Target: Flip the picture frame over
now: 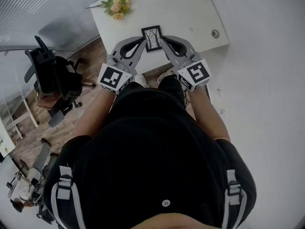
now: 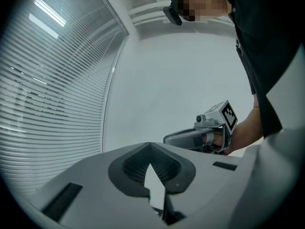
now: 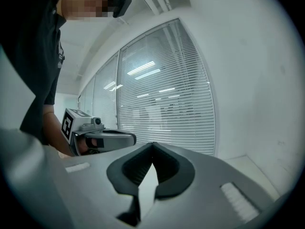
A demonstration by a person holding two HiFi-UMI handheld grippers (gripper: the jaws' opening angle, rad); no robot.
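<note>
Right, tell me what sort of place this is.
Probably an office: a white desk, a black office chair beside it, and large windows with slatted blinds.

Black picture frame held at its sides by left claw and right claw, over white table, flowers on it

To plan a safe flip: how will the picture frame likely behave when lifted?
The picture frame looks small, thin and flat, so probably stiff and light. Its narrow edges offer little hold, so it may slip or tip.
</note>
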